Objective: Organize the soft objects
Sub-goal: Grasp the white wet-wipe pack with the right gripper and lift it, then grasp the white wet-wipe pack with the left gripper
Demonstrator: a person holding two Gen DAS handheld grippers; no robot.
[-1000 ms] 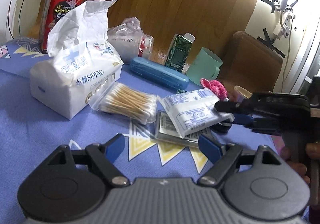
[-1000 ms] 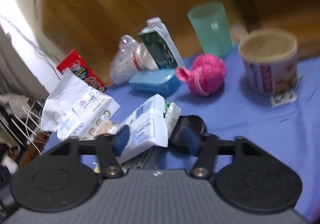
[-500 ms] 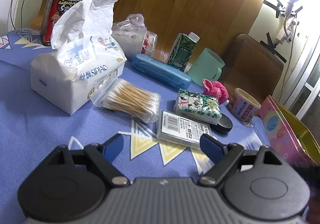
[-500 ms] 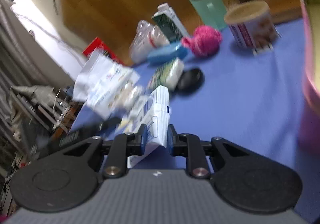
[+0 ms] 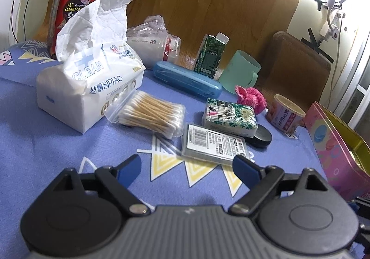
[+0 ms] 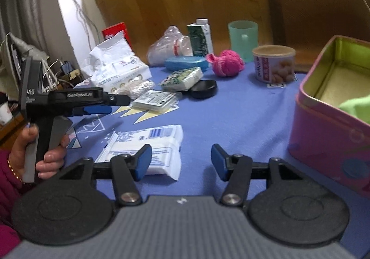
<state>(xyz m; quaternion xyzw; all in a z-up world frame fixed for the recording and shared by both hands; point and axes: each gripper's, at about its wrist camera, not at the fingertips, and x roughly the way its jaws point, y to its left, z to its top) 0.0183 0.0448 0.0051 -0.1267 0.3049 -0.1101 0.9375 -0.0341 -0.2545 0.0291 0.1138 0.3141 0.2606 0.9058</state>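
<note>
My right gripper (image 6: 181, 163) is open and empty, just above the blue tablecloth. A white soft packet with a barcode (image 6: 148, 146) lies flat on the cloth right beside its left finger. My left gripper (image 5: 187, 170) is open and empty over the cloth, near a flat barcode pack (image 5: 214, 144). It shows from the side in the right wrist view (image 6: 108, 105). A pink tin box (image 6: 330, 115) at the right holds a green cloth (image 6: 357, 107). A pink knitted ball (image 6: 227, 62), a floral tissue pack (image 5: 230, 116) and a large tissue pack (image 5: 92, 83) lie further back.
A bag of cotton swabs (image 5: 152, 115), a blue case (image 5: 187, 78), a green carton (image 5: 210, 56), a teal mug (image 5: 240, 72), a snack cup (image 5: 285, 116), a black lid (image 5: 260, 137), a plastic bag (image 5: 157, 42) and a red tin (image 5: 74, 9) crowd the back. A brown chair (image 6: 319, 16) stands behind the table.
My right gripper carried the white packet from the pile toward the near side, set it on the cloth and opened. My left gripper stayed open and drew back slightly.
</note>
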